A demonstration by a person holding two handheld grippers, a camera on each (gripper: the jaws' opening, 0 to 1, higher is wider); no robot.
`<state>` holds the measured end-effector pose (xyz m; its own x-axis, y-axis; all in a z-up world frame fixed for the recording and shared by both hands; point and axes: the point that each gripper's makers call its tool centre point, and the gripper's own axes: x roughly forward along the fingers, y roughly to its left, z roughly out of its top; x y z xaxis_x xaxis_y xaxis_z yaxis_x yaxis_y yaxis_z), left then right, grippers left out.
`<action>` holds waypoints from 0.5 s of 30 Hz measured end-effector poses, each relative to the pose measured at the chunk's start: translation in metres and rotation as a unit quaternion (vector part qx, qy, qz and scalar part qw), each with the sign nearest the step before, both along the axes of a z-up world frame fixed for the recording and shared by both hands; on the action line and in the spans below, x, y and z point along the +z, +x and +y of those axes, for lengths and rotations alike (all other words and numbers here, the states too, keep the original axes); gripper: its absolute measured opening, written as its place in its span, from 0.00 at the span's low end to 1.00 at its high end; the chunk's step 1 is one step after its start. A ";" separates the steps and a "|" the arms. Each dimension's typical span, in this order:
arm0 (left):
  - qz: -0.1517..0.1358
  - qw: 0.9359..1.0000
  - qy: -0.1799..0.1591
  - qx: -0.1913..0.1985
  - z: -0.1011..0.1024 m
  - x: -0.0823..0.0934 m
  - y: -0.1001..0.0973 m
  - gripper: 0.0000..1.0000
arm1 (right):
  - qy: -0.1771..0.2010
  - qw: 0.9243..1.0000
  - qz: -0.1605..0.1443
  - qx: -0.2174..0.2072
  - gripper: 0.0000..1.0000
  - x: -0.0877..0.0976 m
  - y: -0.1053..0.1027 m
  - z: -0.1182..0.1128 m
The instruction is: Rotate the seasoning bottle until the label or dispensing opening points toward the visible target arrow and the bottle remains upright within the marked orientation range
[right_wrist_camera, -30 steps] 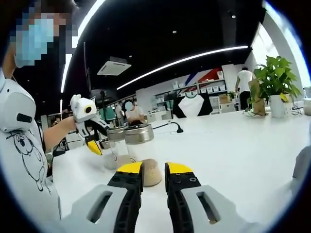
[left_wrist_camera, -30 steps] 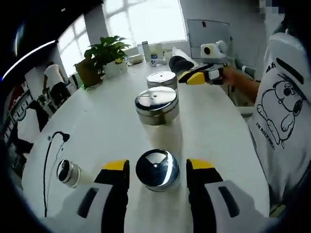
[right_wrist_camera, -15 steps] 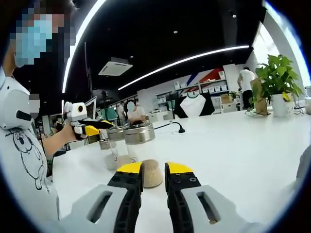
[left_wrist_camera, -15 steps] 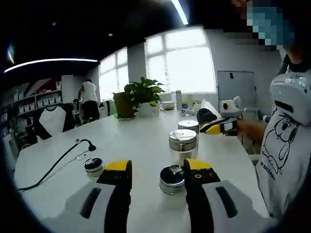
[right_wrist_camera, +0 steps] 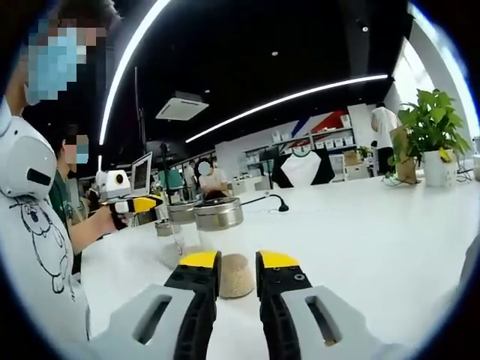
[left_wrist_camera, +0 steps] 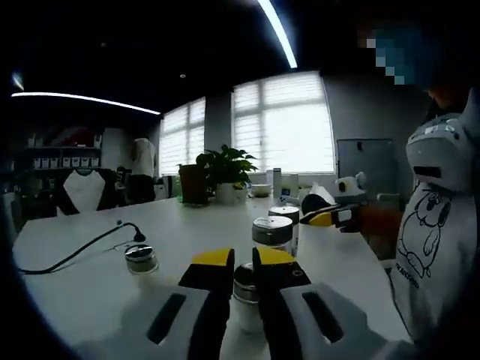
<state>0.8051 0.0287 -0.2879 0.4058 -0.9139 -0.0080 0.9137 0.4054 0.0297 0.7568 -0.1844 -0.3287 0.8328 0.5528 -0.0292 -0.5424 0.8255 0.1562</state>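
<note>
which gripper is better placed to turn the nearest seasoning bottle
Left. The left hand-held gripper has its yellow-tipped jaws closed in around the small clear seasoning bottle with the shiny metal lid. The right hand-held gripper is nearly closed, away from that bottle.

Bright windows (left_wrist_camera: 281, 124), dark ceiling (right_wrist_camera: 247, 52)

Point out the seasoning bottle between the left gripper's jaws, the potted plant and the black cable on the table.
seasoning bottle (left_wrist_camera: 244, 279), left gripper view, on its metal cap.
potted plant (left_wrist_camera: 225, 166), left gripper view, on its leaves.
black cable (left_wrist_camera: 79, 247), left gripper view, mid-length on the table.
</note>
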 end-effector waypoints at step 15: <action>0.017 0.999 0.002 0.041 -0.016 -0.022 -0.003 0.55 | 0.005 1.000 -0.009 0.005 0.16 0.005 0.001 0.001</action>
